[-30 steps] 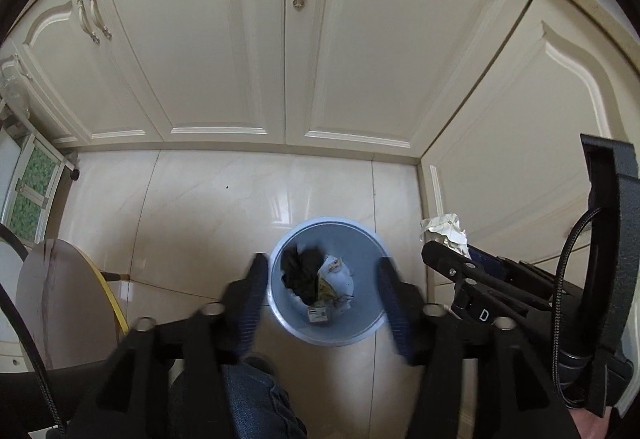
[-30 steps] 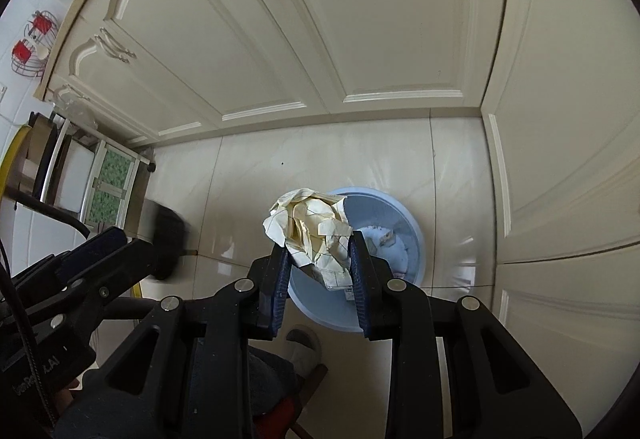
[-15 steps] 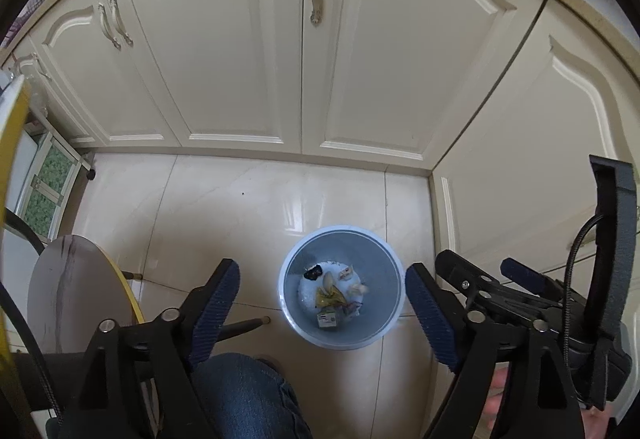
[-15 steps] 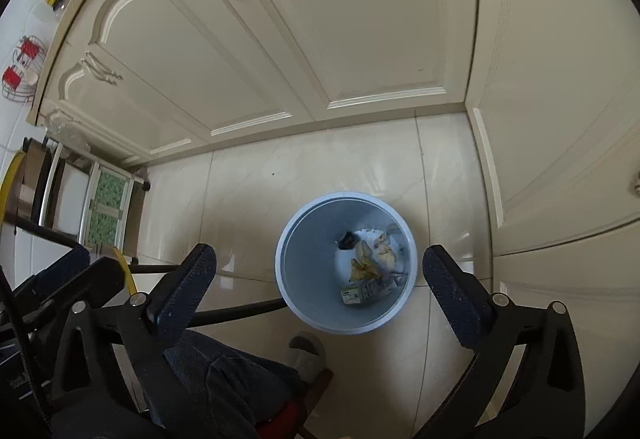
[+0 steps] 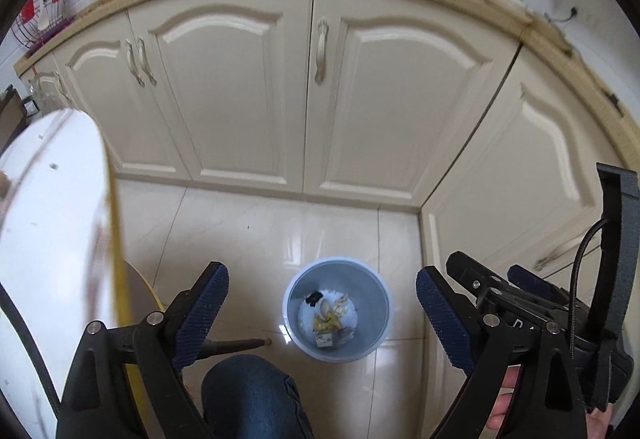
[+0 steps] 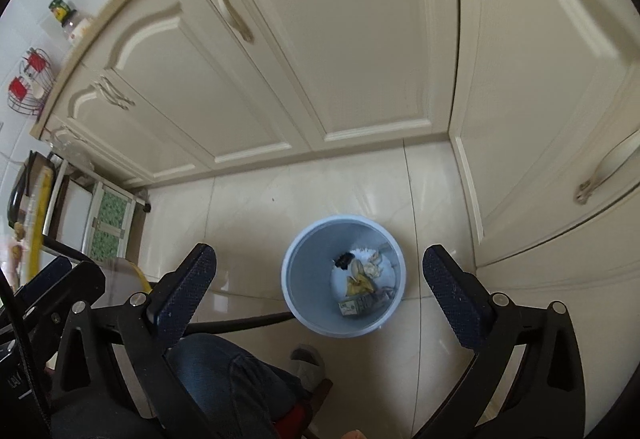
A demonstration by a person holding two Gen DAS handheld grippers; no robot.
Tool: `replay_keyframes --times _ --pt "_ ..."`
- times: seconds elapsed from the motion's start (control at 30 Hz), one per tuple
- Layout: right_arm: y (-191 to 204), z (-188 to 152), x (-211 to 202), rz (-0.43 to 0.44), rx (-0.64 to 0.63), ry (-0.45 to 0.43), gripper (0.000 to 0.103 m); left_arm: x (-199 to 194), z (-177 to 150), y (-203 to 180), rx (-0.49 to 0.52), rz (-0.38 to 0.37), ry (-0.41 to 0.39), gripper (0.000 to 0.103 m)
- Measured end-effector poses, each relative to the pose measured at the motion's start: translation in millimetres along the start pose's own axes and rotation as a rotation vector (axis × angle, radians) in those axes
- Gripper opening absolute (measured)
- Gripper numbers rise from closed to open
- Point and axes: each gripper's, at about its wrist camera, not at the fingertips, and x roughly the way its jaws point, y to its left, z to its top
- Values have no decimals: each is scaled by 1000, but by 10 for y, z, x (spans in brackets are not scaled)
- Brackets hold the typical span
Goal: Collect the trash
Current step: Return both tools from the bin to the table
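I had both grippers high over the floor point(image 5: 256, 227), looking down at the bin point(image 5: 337, 309), and neither held anything. The left gripper point(image 5: 320, 315) had its jaws spread wide, the bin showing in the gap between them; the right gripper point(image 6: 320, 289) was spread just as wide, framing the same bin point(image 6: 343, 275) from its own side. The bin stood upright on the pale tiles, near the corner where the two runs of cabinets point(image 5: 312, 87) met, close to the right-hand run. The trash point(image 5: 330, 315) lay at the bottom of it: pale crumpled scraps, a yellow bit, a small dark piece and a little printed carton, all on a white patch; from the right wrist I saw the same heap point(image 6: 362, 287) toward the bin's right side. In the left view the right gripper's body also showed at the right edge, beside the bin. A white round table point(image 5: 52, 239) with a yellow rim filled the left side, and my knee point(image 5: 252, 395) in jeans sat below the bin.
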Motion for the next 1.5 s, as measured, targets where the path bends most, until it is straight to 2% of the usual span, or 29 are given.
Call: replay_keyframes --times 0.27,0.4,0.57,0.8,1.03,1.17,1.5 --pt "490 72 -826 50 -53 -159 103 -1010 -254 385 -28 -19 -164 95" --pt "936 48 -1311 94 -112 -253 103 -1642 -452 701 -62 4 -256 96" --pt "1560 -47 -1729 126 -208 -333 103 -2392 -835 1100 -126 44 -360 99" --pt "2478 -358 -2177 195 -358 -416 103 -3327 -1610 1602 -214 152 -488 102" --pt "3263 -731 -2558 277 -516 -497 103 -3964 -2245 1891 -310 196 -571 102" --pt "3598 -920 -2736 320 -583 -539 103 -4304 -2667 2030 -353 260 -617 102" --pt "4254 -1371 -3021 434 -709 -601 103 -4835 -3230 1808 -399 445 -716 102"
